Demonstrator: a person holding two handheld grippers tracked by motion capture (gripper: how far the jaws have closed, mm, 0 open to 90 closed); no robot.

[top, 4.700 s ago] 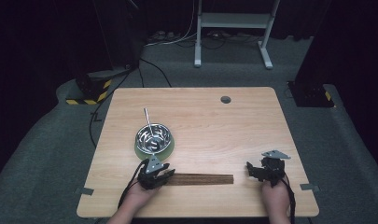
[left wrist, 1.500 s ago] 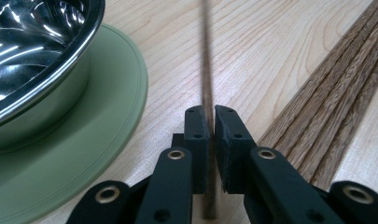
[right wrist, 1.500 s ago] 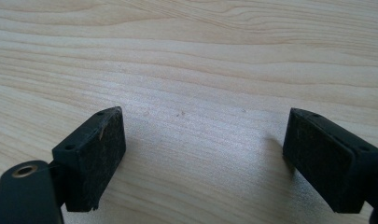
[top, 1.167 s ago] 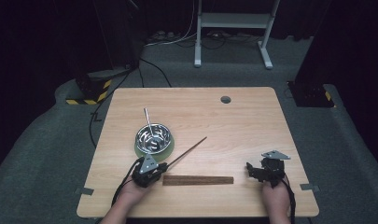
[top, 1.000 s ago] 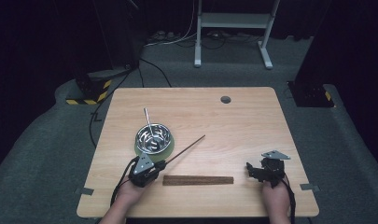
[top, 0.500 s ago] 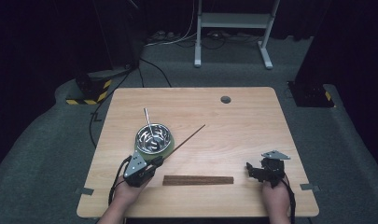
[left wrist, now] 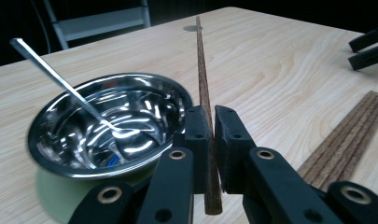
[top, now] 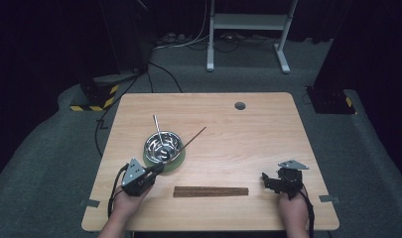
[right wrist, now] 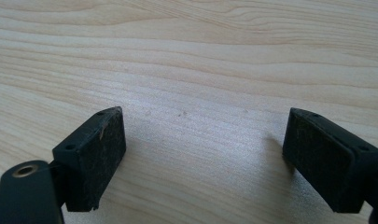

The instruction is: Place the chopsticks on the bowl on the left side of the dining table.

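Here, slender wooden chopstick, shiny steel bowl

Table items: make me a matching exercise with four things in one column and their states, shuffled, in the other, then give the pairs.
Things:
1. Chopstick
2. Spoon
3. Chopstick bundle
4. Right hand-held gripper

States:
A. Lying flat on the table
B. Open, nothing between the jaws
C. Clamped in the left hand-held gripper
D. Leaning in the steel bowl

Pairs: 1-C, 2-D, 3-A, 4-B
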